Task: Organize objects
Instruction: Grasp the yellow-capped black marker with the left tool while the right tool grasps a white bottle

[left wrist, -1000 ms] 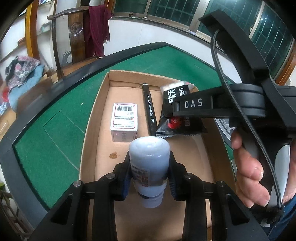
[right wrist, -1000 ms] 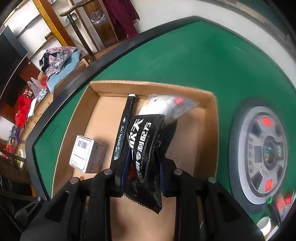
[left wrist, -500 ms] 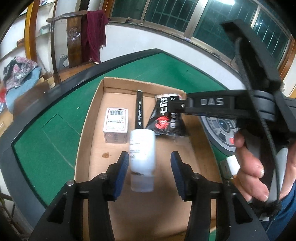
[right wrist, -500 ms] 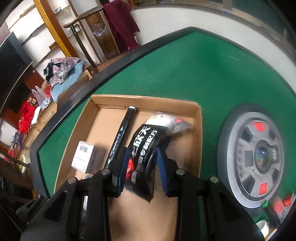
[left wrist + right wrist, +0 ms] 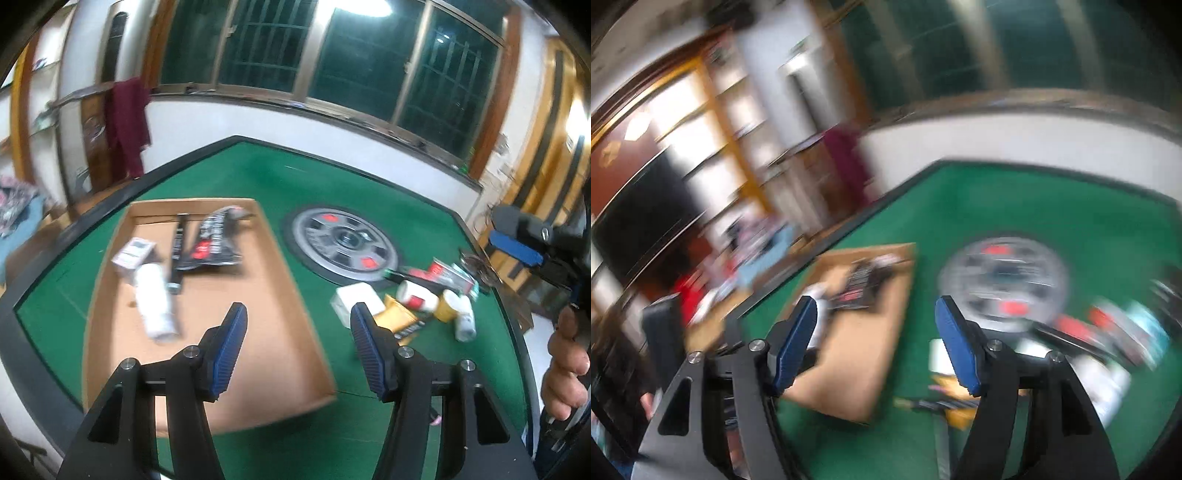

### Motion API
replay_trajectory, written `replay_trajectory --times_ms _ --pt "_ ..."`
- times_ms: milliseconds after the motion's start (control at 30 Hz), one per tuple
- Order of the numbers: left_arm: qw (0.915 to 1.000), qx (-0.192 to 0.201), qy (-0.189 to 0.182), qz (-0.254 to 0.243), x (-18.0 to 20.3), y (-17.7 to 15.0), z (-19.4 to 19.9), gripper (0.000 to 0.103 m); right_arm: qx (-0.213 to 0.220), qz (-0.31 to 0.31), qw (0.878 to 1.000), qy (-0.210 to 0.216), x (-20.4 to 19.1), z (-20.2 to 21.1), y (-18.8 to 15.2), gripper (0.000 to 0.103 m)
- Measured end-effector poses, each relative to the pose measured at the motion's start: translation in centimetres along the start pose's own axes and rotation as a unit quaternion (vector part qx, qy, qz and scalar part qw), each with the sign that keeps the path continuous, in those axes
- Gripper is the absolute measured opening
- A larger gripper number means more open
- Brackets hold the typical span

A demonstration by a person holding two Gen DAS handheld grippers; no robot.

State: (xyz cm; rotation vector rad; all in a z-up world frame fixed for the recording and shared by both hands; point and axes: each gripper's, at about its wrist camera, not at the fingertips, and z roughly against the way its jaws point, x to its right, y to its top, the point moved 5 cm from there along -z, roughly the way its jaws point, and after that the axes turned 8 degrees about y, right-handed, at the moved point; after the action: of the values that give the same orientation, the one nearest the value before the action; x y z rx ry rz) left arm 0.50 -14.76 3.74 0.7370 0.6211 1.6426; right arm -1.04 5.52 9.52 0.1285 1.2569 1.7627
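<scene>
A shallow cardboard tray (image 5: 280, 295) lies on the green table. In it rest a white bottle (image 5: 155, 301) on its side, a small white box (image 5: 132, 254), a black marker (image 5: 177, 251) and a black snack bag (image 5: 214, 243). My left gripper (image 5: 297, 317) hovers above the tray's right part, its jaws opening with nothing between them. My right gripper (image 5: 875, 319) is raised over the table between tray (image 5: 871, 354) and loose pile, jaws opening and empty; that view is blurred. The right gripper also shows at the left view's right edge, held by a hand (image 5: 563, 373).
A round grey dial (image 5: 343, 245) is set in the table's middle. Right of the tray lies a pile of loose items: a white box (image 5: 356, 302), a yellow packet (image 5: 400, 319), small bottles (image 5: 463, 314) and a red-and-black package (image 5: 443, 275). A chair with a dark red cloth (image 5: 127, 125) stands behind.
The left gripper let go of the white bottle, which now lies in the tray, and drew back and up. The right gripper released the black bag in the tray and swung away rightward.
</scene>
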Motion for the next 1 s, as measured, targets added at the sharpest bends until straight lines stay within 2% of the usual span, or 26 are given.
replay_trajectory --times_ms 100,167,233,333,400,500,567,633,667,767,867,1000 --pt "0.9996 -0.015 -0.012 -0.019 2.4 -1.0 -0.2 0.053 -0.015 -0.009 1.0 -0.014 3.7 2.5 -1.1 0.065" --pt "0.9986 -0.03 -0.019 -0.039 4.3 -1.8 -0.5 0.053 -0.042 -0.028 0.998 -0.033 6.4 3.9 -2.3 0.06" --pt "0.9971 -0.04 -0.02 -0.061 5.8 -2.3 -1.1 0.053 -0.052 -0.075 0.996 -0.004 9.3 4.8 -3.6 0.055" --pt "0.9918 -0.051 -0.021 -0.115 8.3 -2.4 -2.5 0.053 -0.051 -0.134 0.989 -0.025 13.4 5.2 -4.8 0.046" --pt "0.9841 -0.054 0.006 -0.169 9.5 -2.4 -3.8 0.052 -0.056 -0.156 0.985 -0.038 14.8 5.0 -5.3 0.046" --pt "0.9709 -0.056 0.015 -0.233 11.5 -2.7 -5.2 0.052 -0.066 -0.179 0.981 -0.036 16.4 4.6 -5.6 0.046" --pt "0.9616 -0.061 0.017 -0.267 12.7 -2.8 -6.2 0.041 -0.074 -0.194 0.978 -0.038 17.0 4.7 -6.5 0.046" --pt "0.9544 -0.06 0.031 -0.291 13.5 -2.8 -7.1 0.04 -0.081 -0.206 0.974 -0.037 17.7 4.3 -7.0 0.046" --pt "0.9512 -0.066 0.033 -0.3 13.8 -2.9 -7.4 0.03 -0.083 -0.21 0.973 -0.038 18.0 4.3 -7.2 0.046" --pt "0.9417 -0.08 0.032 -0.325 14.9 -3.9 -8.1 0.019 -0.085 -0.222 0.97 -0.046 18.8 4.2 -7.7 0.046" --pt "0.9381 -0.078 0.024 -0.337 15.9 -5.0 -7.8 0.017 -0.087 -0.229 0.968 -0.056 19.4 4.3 -7.9 0.046" --pt "0.9432 -0.071 0.025 -0.324 16.9 -5.3 -7.9 0.016 -0.098 -0.233 0.965 -0.075 19.8 3.7 -8.1 0.046"
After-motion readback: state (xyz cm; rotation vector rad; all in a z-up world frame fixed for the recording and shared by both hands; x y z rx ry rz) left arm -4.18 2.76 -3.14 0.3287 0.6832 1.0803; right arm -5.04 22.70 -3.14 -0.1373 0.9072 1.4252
